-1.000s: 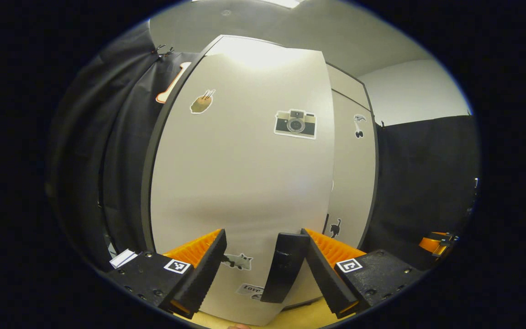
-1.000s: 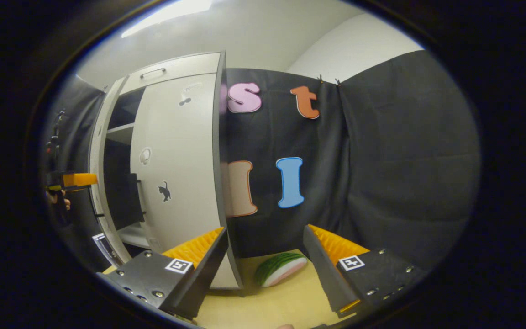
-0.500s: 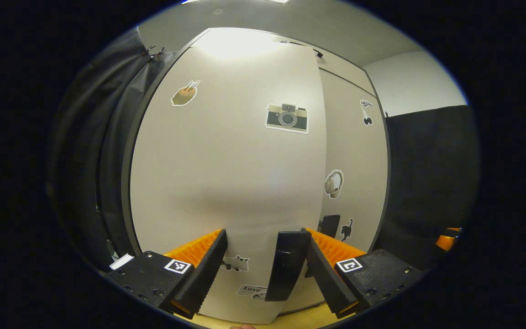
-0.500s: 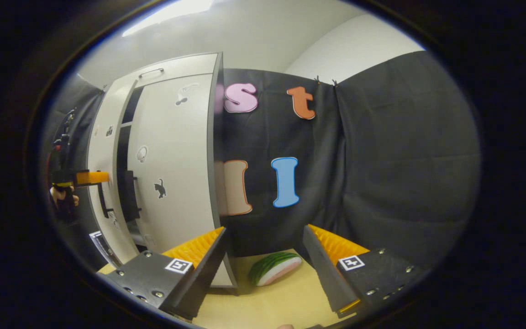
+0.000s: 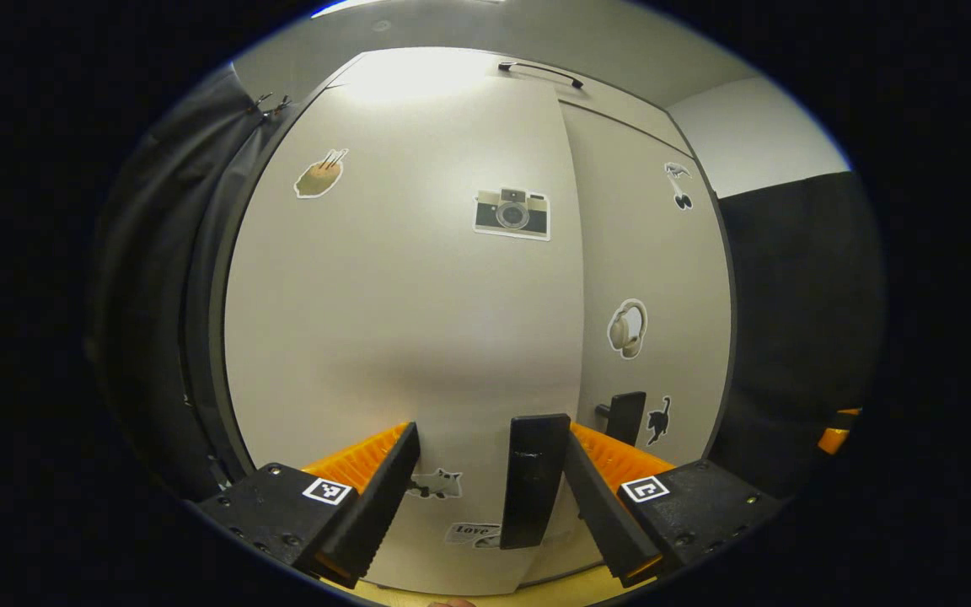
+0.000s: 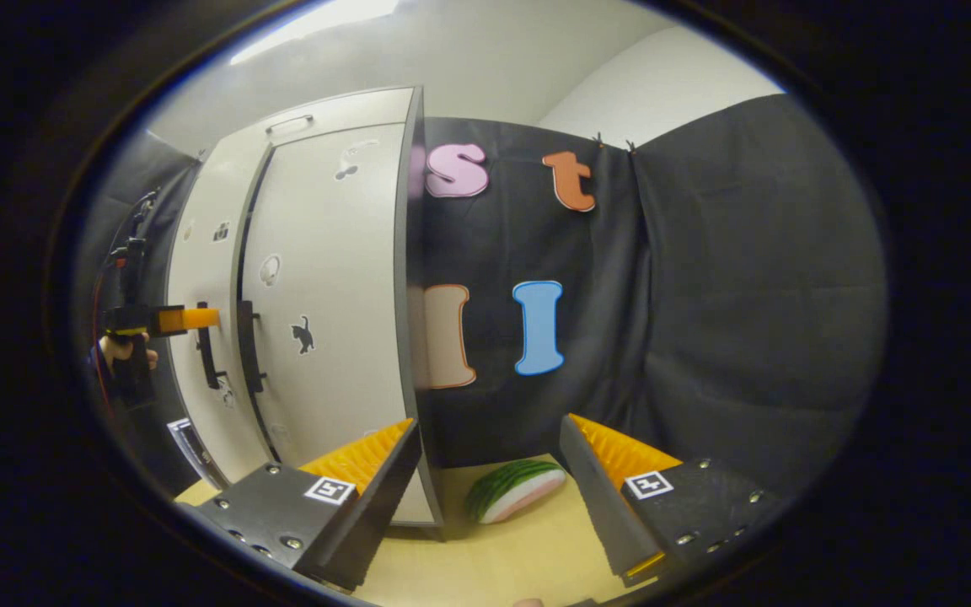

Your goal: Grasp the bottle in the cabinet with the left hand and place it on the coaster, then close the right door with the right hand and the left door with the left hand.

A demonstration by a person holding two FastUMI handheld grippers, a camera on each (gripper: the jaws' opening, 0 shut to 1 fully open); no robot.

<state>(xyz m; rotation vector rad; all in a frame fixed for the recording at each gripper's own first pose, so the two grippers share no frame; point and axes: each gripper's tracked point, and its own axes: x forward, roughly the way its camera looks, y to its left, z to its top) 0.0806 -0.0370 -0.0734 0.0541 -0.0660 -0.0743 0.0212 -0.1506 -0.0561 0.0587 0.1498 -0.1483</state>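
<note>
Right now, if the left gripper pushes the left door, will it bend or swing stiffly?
The left door looks like a flat rigid panel, so it probably swings without flexing. The left gripper, open at the handle, gets good leverage there, so it likely moves easily.

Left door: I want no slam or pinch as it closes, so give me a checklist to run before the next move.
1. Left hand-held gripper open, pushing the left door: ok.
2. Left door fully shut: not ok, dark gap at the seam.
3. Right door shut: ok.
4. Left handle beside the right finger, pinching: cannot tell.
5. Right hand-held gripper open, away from the doors: ok.
6. Bottle on coaster: cannot tell.
</note>
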